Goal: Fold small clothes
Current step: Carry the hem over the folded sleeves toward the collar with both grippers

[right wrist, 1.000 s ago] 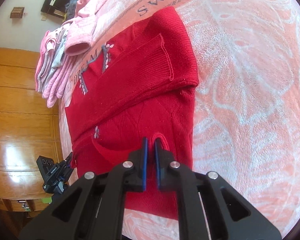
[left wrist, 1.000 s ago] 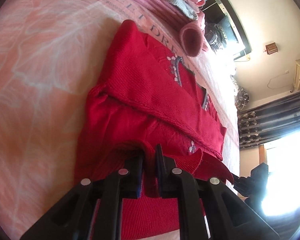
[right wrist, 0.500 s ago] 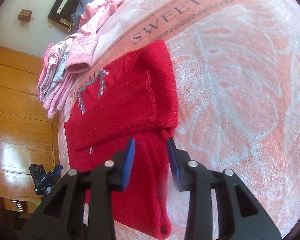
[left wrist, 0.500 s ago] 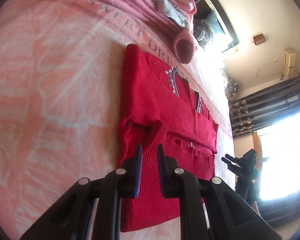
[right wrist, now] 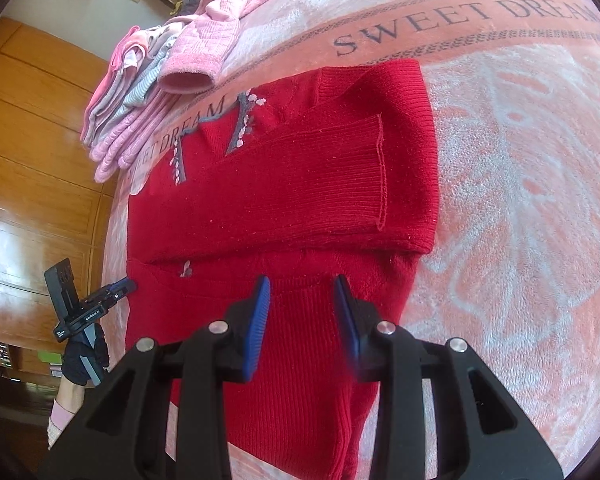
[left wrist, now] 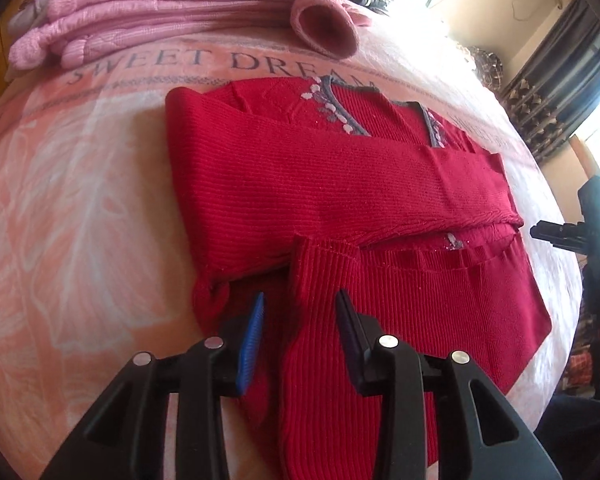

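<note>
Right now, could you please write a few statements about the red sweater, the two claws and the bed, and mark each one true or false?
1. Both the left claw and the right claw are open, with nothing clamped between the fingers. True.
2. The red sweater lies with a sleeve folded across its chest. True.
3. The red sweater hangs in the air from the right claw. False: it lies flat on the blanket.
4. The blanket is printed with the words SWEET DREAM. True.
5. The pile of pink clothes sits on top of the red sweater. False: the pile lies beyond the sweater's collar, on the blanket.
</note>
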A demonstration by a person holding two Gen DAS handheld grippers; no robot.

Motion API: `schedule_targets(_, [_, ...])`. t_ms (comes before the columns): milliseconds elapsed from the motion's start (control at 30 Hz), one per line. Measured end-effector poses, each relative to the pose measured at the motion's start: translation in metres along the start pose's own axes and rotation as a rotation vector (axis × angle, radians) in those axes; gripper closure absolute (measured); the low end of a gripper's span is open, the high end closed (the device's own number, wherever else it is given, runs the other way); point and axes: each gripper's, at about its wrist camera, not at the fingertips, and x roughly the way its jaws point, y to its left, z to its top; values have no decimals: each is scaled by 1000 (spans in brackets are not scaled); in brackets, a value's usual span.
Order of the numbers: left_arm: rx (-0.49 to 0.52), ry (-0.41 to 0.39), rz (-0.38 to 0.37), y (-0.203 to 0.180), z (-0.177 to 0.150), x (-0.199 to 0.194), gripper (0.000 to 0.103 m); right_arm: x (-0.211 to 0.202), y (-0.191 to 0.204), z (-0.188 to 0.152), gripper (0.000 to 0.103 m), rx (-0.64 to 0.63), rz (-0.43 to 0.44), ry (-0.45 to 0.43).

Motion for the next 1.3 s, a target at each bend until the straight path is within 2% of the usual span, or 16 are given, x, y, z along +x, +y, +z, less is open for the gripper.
schedule_targets(100, [13,-15,4,-2,-1,5,67,4,-1,2,70,-6,7,5])
schedule_targets(133, [16,-26,-5,-2,0,6,71,4,0,2,70,-18,6,9])
schedule_targets(167, [19,-31,-15,-3,0,6,85,4,2,3,70,-35,2,12])
schedule_targets(267, [29,-46,-62,-7,0,4,99,7,9,4,66,-105,-36,32])
schedule_targets(367, [-3,-61,-113,-3,-1,1,99,13,11,2,65,-153,-67,51])
schedule_targets(600, [-10,-43,-77,-2,-3,8,96,37,11,-6,63,-193,-147,142])
schedule_targets(733, [-6,-37,-59,-5,-3,13,91,38,13,-8,64,-216,-165,144])
schedule_targets(900, [-8,-45,-48,-7,-4,13,91,42,15,-9,65,-234,-175,132])
schedule_targets(933, [-2,-48,-39,-8,-5,13,91,42,17,-11,67,-252,-185,129])
schedule_targets(967, [2,-49,-37,-9,-5,12,95,41,19,-12,77,-269,-188,128])
schedule_targets(1000, [6,-53,-37,-10,-6,11,99,39,20,-12,95,-277,-172,129])
schedule_targets(1300, [6,-177,-101,-20,-11,-31,99,-10,28,-12,97,-262,-22,61])
